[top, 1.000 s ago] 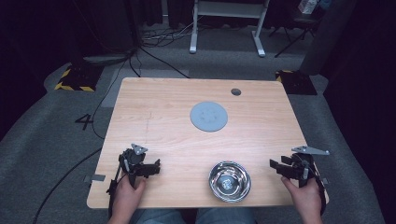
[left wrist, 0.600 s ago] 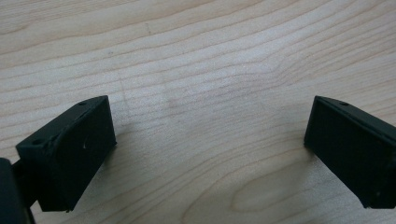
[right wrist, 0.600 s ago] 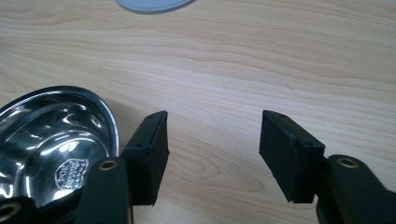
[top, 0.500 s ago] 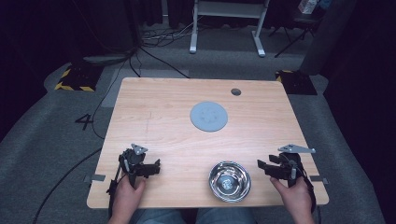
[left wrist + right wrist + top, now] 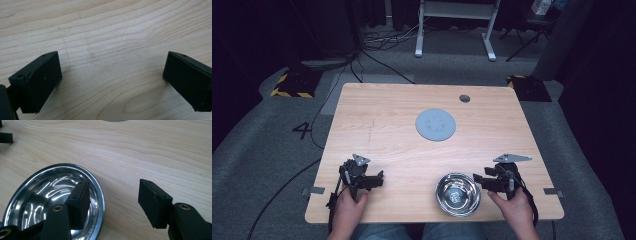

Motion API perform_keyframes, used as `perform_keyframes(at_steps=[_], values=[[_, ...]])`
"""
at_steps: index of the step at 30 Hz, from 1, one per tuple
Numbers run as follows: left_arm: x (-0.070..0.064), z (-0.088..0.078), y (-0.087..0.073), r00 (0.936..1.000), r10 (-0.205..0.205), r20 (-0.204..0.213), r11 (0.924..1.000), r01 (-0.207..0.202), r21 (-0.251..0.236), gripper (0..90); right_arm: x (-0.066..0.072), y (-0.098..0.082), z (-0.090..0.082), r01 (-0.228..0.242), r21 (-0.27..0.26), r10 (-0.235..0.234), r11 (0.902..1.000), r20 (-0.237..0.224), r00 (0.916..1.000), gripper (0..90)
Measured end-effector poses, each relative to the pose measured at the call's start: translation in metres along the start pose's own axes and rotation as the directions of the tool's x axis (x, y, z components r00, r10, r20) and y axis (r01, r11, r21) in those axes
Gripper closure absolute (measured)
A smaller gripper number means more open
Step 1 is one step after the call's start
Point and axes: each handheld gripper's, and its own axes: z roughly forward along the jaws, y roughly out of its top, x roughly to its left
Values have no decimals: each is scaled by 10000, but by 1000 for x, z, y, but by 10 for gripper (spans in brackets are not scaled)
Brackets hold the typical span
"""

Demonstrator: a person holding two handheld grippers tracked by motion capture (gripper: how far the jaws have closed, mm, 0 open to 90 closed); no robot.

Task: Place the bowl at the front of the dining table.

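Note:
A shiny steel bowl (image 5: 457,194) stands empty near the table's front edge, right of centre. My right gripper (image 5: 478,181) is beside its right side, pointing left. In the right gripper view this gripper (image 5: 115,188) is open and straddles the bowl's rim (image 5: 100,195): one jaw hangs over the inside, the other over bare wood, and neither pad presses on the metal. My left gripper (image 5: 380,179) lies low on the front left of the table, pointing right. In its own view the left gripper (image 5: 112,70) is open, with nothing but wood between the jaws.
A flat grey disc (image 5: 435,124) lies in the middle of the wooden table (image 5: 382,125), and a small round hole (image 5: 464,98) sits near the far edge. Cables, a desk frame and black-and-yellow floor plates lie beyond the table.
My right gripper has moved left from the table's right edge up to the bowl, its jaws now over the rim. The left gripper has stayed put.

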Motion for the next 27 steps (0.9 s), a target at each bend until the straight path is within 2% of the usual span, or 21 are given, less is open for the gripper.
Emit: perform_keyframes(at_steps=[6, 12, 18, 23, 27], values=[[0, 0, 0, 10000, -5, 3, 10000, 5, -9, 21, 8, 4, 11, 125, 415, -111, 9991, -326, 9994, 440], [0, 0, 0, 10000, 0, 0, 10000, 0, 1, 20, 6, 3, 28, -102, 1215, 190, 9925, -716, 9973, 478], [0, 0, 0, 10000, -2, 1, 10000, 2, -1, 21, 7, -2, 42, -102, 1854, 291, 9826, -998, 9946, 558], [0, 0, 0, 10000, 0, -1, 10000, 0, 2, 20, 4, -4, 50, -214, 2292, 568, 9731, -1492, 9872, 653], [0, 0, 0, 10000, 0, -2, 10000, 0, 0, 21, 2, -6, 52, -266, 2426, 659, 9698, -1556, 9856, 723]])
